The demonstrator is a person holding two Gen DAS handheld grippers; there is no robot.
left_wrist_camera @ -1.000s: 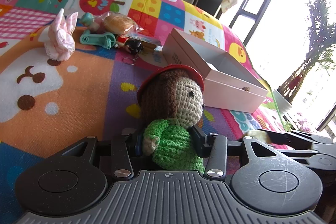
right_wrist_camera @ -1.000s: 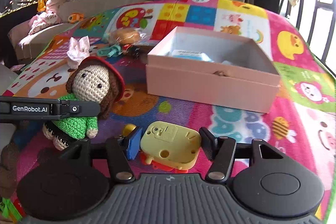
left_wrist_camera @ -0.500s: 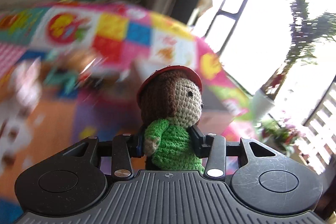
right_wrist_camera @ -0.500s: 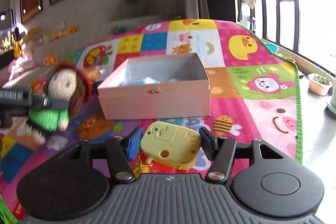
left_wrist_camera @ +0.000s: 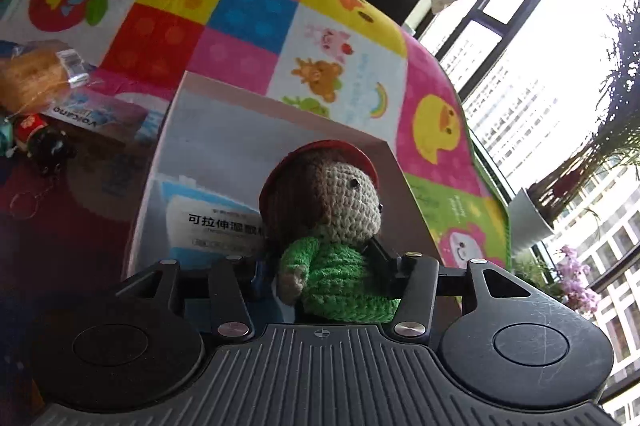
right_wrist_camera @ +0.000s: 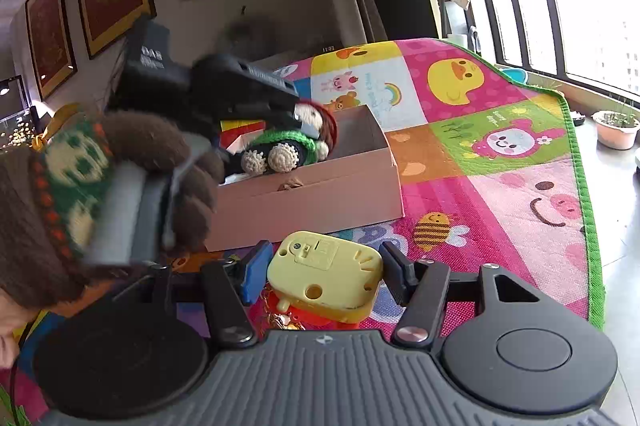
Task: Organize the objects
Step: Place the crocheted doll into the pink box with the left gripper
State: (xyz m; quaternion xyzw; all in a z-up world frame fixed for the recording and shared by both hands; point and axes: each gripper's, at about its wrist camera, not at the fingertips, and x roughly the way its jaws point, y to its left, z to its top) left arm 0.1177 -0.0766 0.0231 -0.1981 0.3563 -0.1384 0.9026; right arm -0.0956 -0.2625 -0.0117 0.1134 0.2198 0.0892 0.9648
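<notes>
My left gripper (left_wrist_camera: 324, 266) is shut on a crochet doll (left_wrist_camera: 332, 218) with a red hat and green sweater, held over the open pink box (left_wrist_camera: 240, 114). In the right wrist view the doll (right_wrist_camera: 292, 142) hangs tilted just above the box (right_wrist_camera: 320, 194), under the left gripper (right_wrist_camera: 276, 122). A white and blue packet (left_wrist_camera: 212, 222) lies in the box. My right gripper (right_wrist_camera: 324, 266) is shut on a yellow plastic toy (right_wrist_camera: 326, 270), held above the play mat in front of the box.
A colourful play mat (right_wrist_camera: 500, 146) covers the floor. A wrapped bun (left_wrist_camera: 32, 74), a small black figure (left_wrist_camera: 40, 142) and a packet lie left of the box. Plant pots (right_wrist_camera: 616, 128) stand by the window on the right.
My left gripper has carried the doll from the mat to above the open box. My right gripper has lifted and swung right with the yellow toy still in it.
</notes>
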